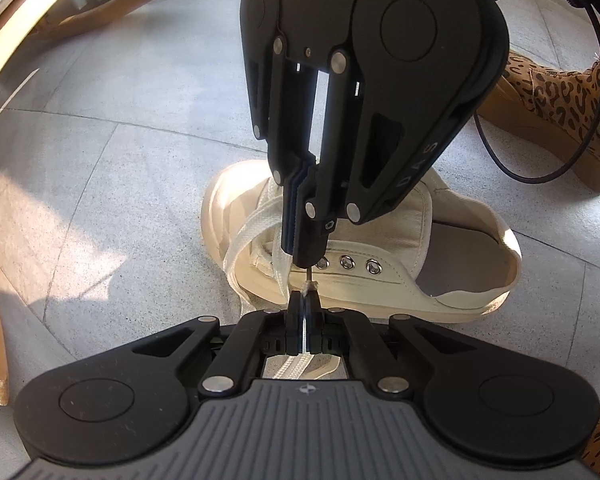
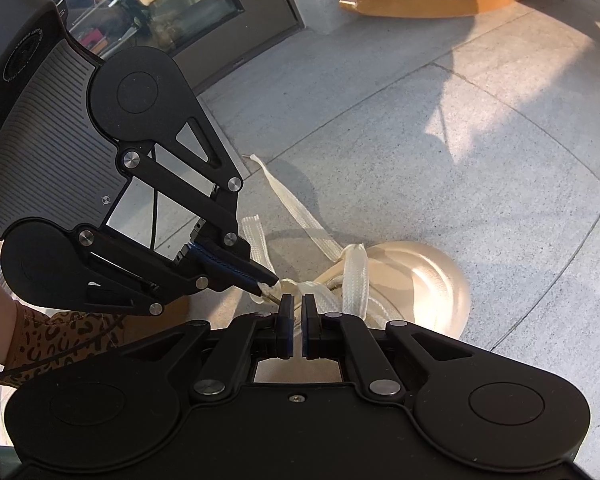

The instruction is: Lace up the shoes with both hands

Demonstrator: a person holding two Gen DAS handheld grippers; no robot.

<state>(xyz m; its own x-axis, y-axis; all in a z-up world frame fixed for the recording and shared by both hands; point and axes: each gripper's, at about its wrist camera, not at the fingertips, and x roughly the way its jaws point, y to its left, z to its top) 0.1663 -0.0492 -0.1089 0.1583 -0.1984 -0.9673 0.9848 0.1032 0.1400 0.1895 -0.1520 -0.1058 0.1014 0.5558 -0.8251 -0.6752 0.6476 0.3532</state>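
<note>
A cream canvas low-top sneaker (image 1: 400,280) with metal eyelets (image 1: 358,265) lies on the grey stone-tile floor (image 1: 120,168), its rounded toe cap (image 2: 432,280) pointing away in the right wrist view. Its flat cream woven shoelace (image 1: 252,228) loops loosely over the front of the shoe, and one free length (image 2: 284,196) trails out across the tiles.

The left hand-held gripper (image 1: 305,300) is pressed together on the frayed tip of the lace (image 1: 310,289), just above the row of eyelets. The right hand-held gripper (image 1: 306,258) comes down from above, its fingers almost fully together, with a thin dark pin-like piece showing between its tip and the lace end; whether it actually pinches the lace I cannot tell. The two gripper tips sit very near each other.

A leopard-print slipper (image 1: 560,120) stands near the sneaker's heel, with a thin black cable (image 1: 512,168) curving beside it. Wooden furniture legs (image 2: 420,0) stand well apart on the floor.
</note>
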